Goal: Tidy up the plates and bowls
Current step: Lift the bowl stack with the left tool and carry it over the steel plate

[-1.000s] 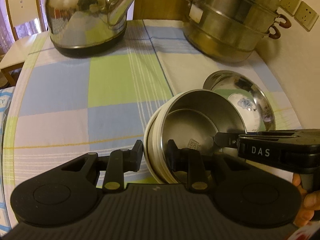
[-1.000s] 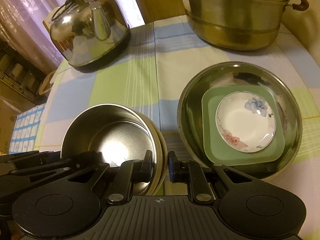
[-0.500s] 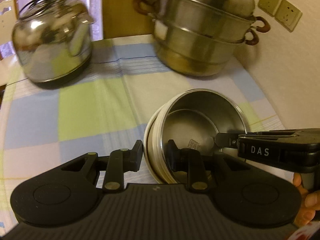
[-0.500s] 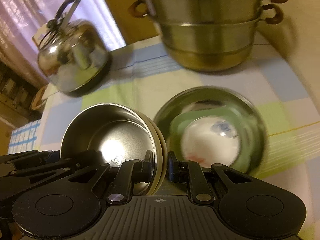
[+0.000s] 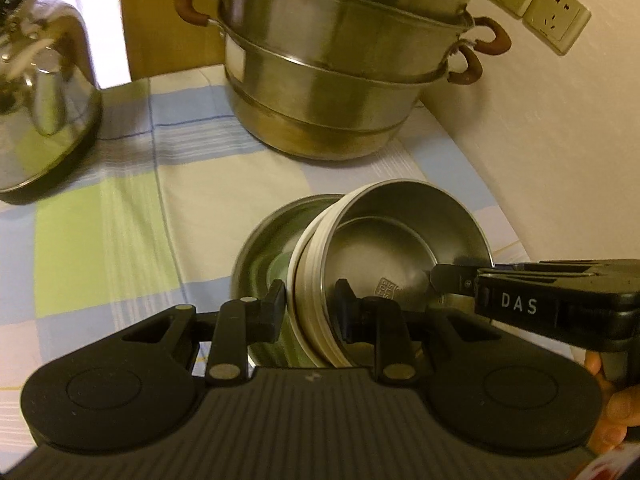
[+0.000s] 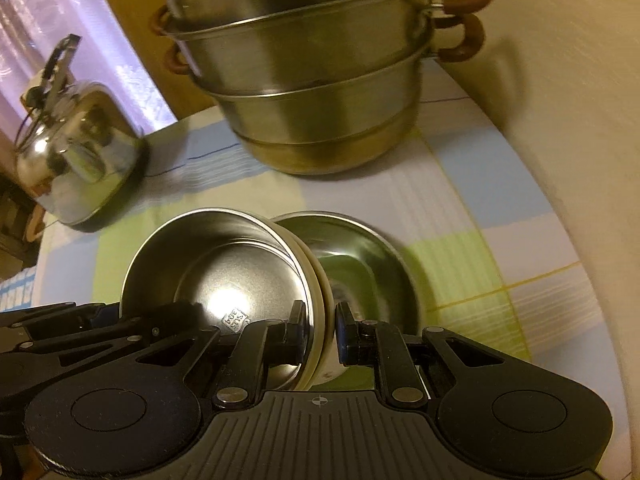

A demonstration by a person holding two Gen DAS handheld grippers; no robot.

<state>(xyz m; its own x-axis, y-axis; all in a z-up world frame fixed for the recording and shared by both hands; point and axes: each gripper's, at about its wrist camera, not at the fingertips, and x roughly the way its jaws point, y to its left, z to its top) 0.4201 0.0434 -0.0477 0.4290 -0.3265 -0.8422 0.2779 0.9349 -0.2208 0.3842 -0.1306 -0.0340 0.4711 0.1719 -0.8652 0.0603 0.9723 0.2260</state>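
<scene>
A steel bowl with a cream outer wall [image 5: 400, 248] [image 6: 224, 272] hangs tilted in the air between both grippers. My left gripper [image 5: 310, 308] is shut on its near-left rim, one finger inside and one outside. My right gripper [image 6: 320, 332] is shut on the opposite rim; in the left wrist view it reaches in from the right [image 5: 448, 282]. Just under the bowl a wide steel basin [image 5: 264, 248] [image 6: 360, 264] rests on the cloth. A strip of green plate [image 5: 280, 268] shows inside it; the rest of its contents is hidden by the bowl or blurred.
A tall stacked steel steamer pot [image 5: 340, 80] [image 6: 312, 100] stands close behind the basin. A shiny kettle [image 5: 40, 120] [image 6: 76, 160] sits at the far left. The wall with two sockets [image 5: 536, 8] runs along the right. A checked tablecloth [image 5: 120, 220] covers the table.
Both grippers have carried the bowl to the right and a little up, from beside the basin to over it. The green plate and white flowered saucer are now mostly covered.
</scene>
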